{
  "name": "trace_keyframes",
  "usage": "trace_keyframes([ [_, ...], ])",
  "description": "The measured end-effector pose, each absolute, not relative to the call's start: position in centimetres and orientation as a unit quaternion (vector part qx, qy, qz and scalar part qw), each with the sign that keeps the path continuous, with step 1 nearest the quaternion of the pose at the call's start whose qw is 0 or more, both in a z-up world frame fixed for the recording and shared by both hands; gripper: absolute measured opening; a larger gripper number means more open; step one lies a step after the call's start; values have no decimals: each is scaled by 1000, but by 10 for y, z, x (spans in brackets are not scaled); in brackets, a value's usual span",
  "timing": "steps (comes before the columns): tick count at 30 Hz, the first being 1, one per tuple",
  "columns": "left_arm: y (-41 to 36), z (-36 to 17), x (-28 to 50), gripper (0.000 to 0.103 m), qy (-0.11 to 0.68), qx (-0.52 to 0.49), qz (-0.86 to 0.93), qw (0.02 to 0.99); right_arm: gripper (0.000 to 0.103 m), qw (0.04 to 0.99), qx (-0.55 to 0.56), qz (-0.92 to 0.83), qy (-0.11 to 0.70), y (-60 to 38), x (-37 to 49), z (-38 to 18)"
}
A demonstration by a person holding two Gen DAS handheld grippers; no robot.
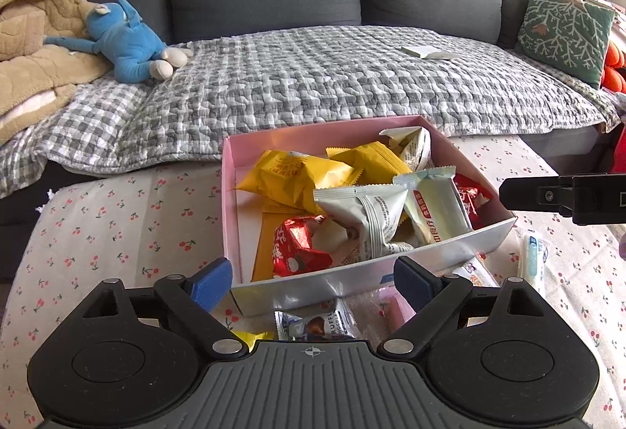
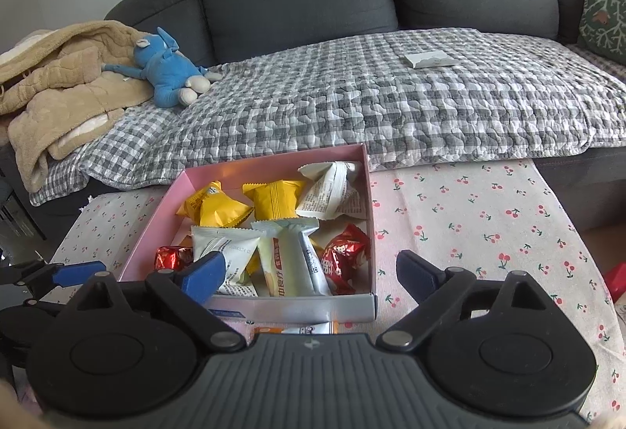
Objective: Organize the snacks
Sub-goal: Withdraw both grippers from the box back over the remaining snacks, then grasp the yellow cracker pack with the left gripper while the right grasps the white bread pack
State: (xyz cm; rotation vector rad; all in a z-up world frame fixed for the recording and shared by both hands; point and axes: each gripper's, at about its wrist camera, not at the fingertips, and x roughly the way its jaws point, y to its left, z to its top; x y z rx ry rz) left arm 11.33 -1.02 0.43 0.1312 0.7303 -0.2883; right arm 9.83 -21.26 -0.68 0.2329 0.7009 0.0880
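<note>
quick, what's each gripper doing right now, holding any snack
left gripper: open, holding nothing.
right gripper: open, holding nothing.

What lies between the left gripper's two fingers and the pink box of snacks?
In the left wrist view, loose snack packets lie on the cherry-print cloth between the open left gripper and the pink box, among them a truffle packet.

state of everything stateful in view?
pink box: open, no lid, holding packets
left tongs: open, empty
right tongs: open, empty
truffle packet: outside the box, on the cloth
blue plush toy: lying on the sofa
</note>
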Motion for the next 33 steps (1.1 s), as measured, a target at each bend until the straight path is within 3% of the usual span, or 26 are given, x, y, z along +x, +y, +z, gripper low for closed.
trace_keyframes([
  [17, 20, -9, 71, 97, 374, 56, -133, 916, 102, 934, 44, 50, 351, -197, 56, -17],
  [33, 47, -37, 42, 97, 345, 118, -127, 922, 102, 929, -31, 75, 361, -176, 24, -44],
])
